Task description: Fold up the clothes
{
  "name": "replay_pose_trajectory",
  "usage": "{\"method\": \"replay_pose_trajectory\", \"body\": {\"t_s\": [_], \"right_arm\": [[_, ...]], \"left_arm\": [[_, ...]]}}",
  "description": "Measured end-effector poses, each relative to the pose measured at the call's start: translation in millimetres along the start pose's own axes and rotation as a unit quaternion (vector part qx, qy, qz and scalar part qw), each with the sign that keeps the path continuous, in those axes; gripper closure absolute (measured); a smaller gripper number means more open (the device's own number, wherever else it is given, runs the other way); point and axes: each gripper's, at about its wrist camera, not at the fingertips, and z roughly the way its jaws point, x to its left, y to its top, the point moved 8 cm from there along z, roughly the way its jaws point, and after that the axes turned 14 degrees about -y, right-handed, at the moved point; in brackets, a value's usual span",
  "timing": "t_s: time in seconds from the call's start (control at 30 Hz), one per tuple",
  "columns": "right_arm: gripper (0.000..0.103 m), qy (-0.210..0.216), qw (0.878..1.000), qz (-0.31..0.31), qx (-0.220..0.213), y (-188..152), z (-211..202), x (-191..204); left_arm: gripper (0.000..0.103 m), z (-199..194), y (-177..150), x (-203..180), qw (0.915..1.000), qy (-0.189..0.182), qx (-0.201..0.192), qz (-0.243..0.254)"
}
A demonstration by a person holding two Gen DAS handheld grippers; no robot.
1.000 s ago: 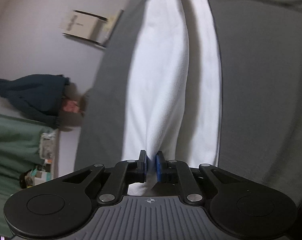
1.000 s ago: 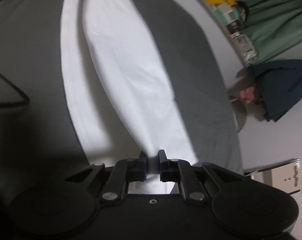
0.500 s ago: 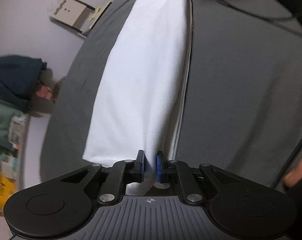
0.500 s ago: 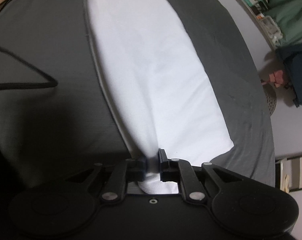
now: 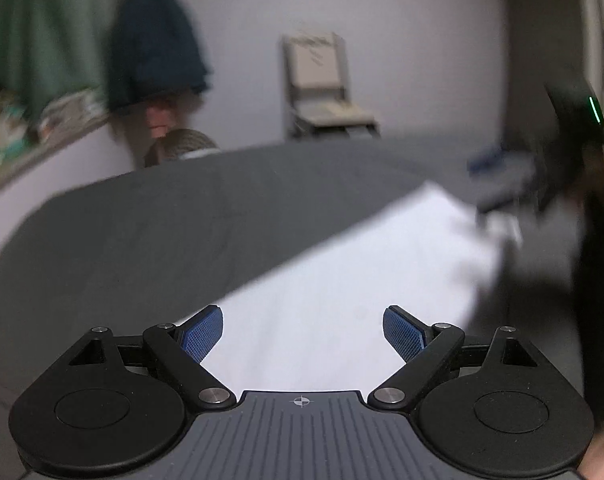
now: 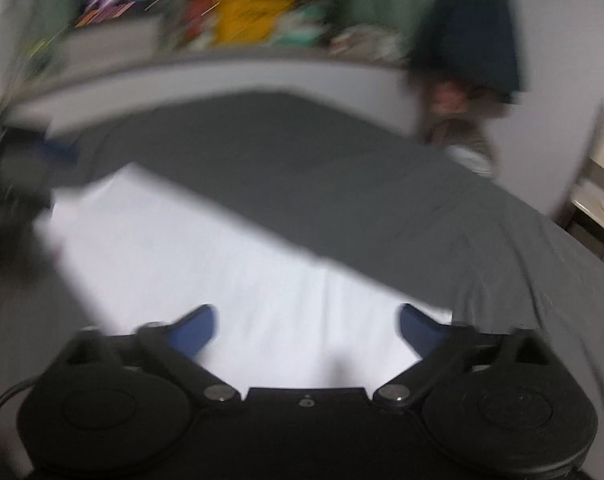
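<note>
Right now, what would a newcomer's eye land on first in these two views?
The white garment lying flat across the dark grey bed sheet, a bright band in both views. Next, the left gripper and right gripper, both wide open just above it, holding nothing. Behind, a dark blue garment hangs by the wall.

Home bedroom | bed with grey sheet (image 5: 182, 232) | green curtain (image 5: 34, 28) | dark garment hung on wall (image 5: 154, 40) | folding chair (image 5: 321, 84) | cluttered ledge (image 6: 254, 20)
</note>
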Motion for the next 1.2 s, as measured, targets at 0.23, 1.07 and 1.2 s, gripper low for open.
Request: {"method": "replay_pose_trajectory", "body": {"t_s": [0.23,1.07,1.2], "right_arm": [[0.000,0.003,0.997,0.081,0.001,-2.4,76.7,21.6],[0.000,-0.067,0.992,0.078,0.079,-39.9,65.8,-20.3],[0.000,-0.071,0.986,0.094,0.114,-55.1,62.3,-32.6]], "left_arm": [[0.014,89.4,-2.1,47.6,0.9865,0.059,-0.046,-0.146],[0.013,58.3,-67.1,54.9,0.9683,0.196,-0.008,-0.155],[0.013,47.3,-66.3,38.8,0.9637,0.215,-0.003,-0.158]]}}
